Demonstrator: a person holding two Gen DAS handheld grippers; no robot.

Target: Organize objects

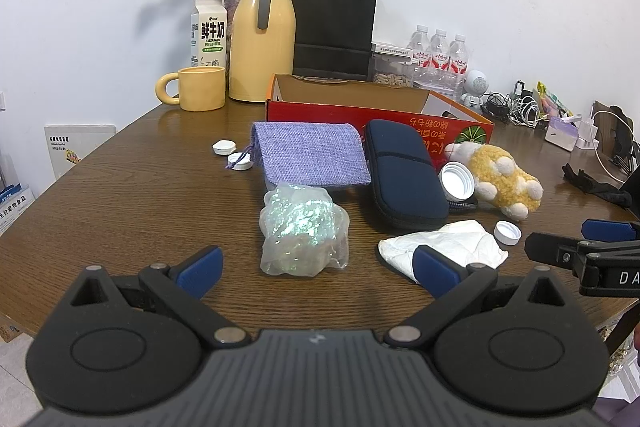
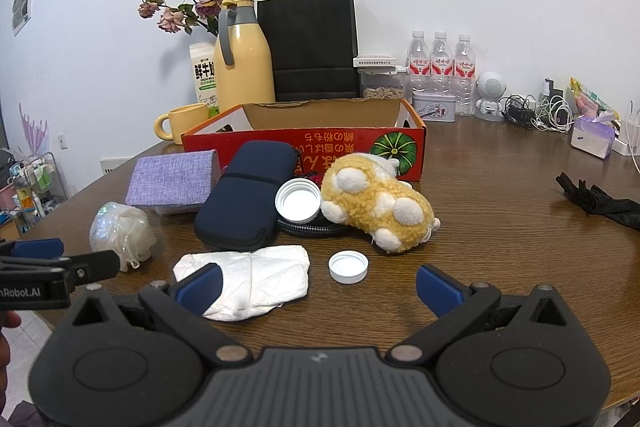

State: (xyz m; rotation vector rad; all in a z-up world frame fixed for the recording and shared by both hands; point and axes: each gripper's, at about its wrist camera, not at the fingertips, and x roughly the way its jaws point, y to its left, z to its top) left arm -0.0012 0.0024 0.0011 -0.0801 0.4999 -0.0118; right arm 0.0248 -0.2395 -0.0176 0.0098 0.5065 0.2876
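Observation:
Loose items lie on the brown table in front of a red cardboard box [image 1: 344, 111] [image 2: 304, 145]: a purple cloth pouch [image 1: 312, 157] [image 2: 172, 179], a navy zip case [image 1: 404, 175] [image 2: 244, 195], a crumpled iridescent plastic wrap [image 1: 302, 229] [image 2: 120, 231], a white crumpled tissue [image 1: 452, 243] [image 2: 252, 277], a yellow-and-white plush toy [image 1: 500, 177] [image 2: 380, 203] and white caps [image 1: 507, 233] [image 2: 348, 267]. My left gripper [image 1: 318, 271] stands open just short of the plastic wrap, holding nothing. My right gripper [image 2: 318, 287] is open over the tissue's near edge, empty.
At the back stand a yellow thermos [image 1: 262, 35], a yellow mug [image 1: 198, 89], a milk carton [image 1: 209, 31], a black paper bag [image 1: 332, 27], dried roses and water bottles [image 2: 440, 67]. Cables and a small robot toy [image 2: 490, 95] sit at the back right; a black cloth [image 2: 596, 201] lies right.

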